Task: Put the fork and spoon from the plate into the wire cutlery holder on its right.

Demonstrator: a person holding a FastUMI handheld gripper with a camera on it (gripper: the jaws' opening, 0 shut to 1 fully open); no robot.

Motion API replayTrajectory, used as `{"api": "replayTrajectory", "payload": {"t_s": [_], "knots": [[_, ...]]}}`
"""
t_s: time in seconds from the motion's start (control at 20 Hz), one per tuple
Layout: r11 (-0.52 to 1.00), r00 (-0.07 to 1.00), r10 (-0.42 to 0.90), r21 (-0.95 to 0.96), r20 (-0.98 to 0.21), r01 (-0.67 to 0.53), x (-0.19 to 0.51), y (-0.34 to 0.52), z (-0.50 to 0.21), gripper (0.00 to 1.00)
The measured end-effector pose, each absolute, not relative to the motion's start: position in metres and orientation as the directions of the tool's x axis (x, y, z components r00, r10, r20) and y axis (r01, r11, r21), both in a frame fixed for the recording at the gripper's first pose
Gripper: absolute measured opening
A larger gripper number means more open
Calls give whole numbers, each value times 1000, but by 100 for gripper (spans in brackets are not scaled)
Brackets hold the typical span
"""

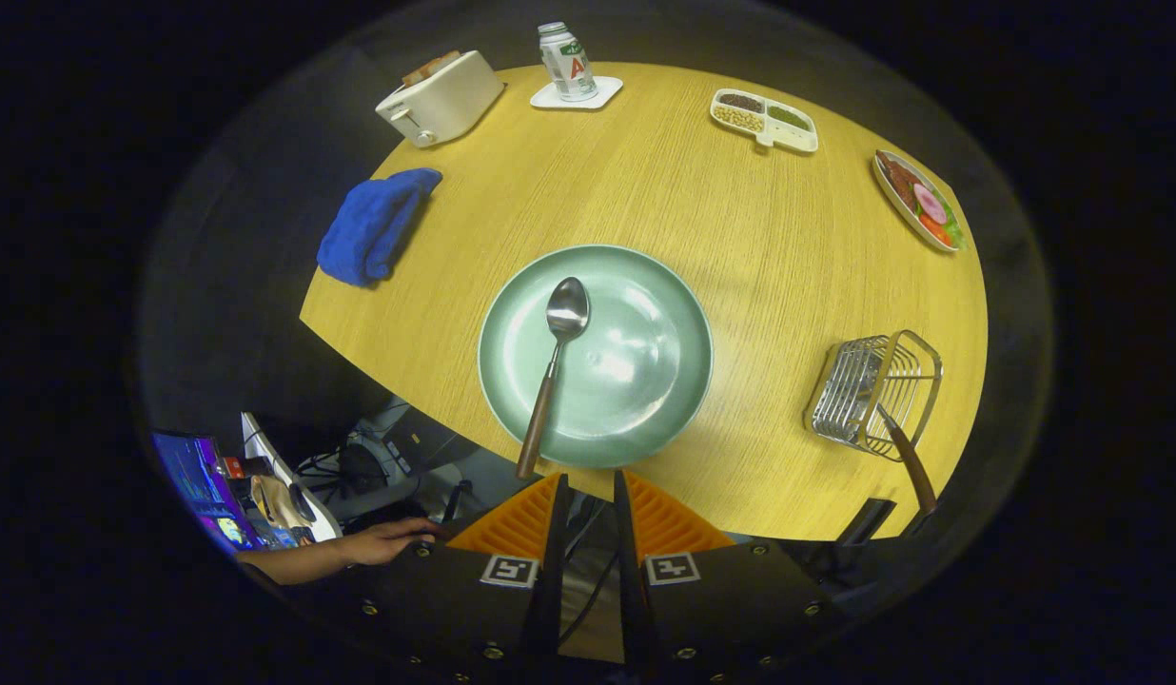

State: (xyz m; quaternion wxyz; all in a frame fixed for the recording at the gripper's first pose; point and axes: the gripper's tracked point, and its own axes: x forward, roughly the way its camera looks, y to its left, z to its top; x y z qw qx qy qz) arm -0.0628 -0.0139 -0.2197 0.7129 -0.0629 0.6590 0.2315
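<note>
Our gripper [588, 490] hangs above the near edge of the table [740, 238], its jaws drawn to a narrow gap with nothing between them. Just ahead of them sits the plate [674, 419], and on it lies the spoon [553, 366]: bowl at the far end, wooden handle running back toward us and overhanging the rim just left of the left finger. Off to the right of the jaws, well apart from the plate, stands the holder [873, 392], with a wooden-handled piece, probably the fork [910, 461], already leaning out of it.

So we judge the spoon is what remains. It looks light and stiff, with a polished metal bowl that would slip between the pads; the wooden handle should give more friction. We would take it on the handle, where it overhangs the rim and leaves room under it. The jaws must open a little first. The wire holder looks light enough to shift or tip if we knock it.
</note>
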Motion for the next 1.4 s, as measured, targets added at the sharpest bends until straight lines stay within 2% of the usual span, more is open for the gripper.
{"api": "replayTrajectory", "payload": {"t_s": [0.7,1.4], "knots": [[883,-30,224,216,-974,-417,-73,41,-285,27],[890,-68,197,207,-978,-405,-79,38,-309,27]]}}
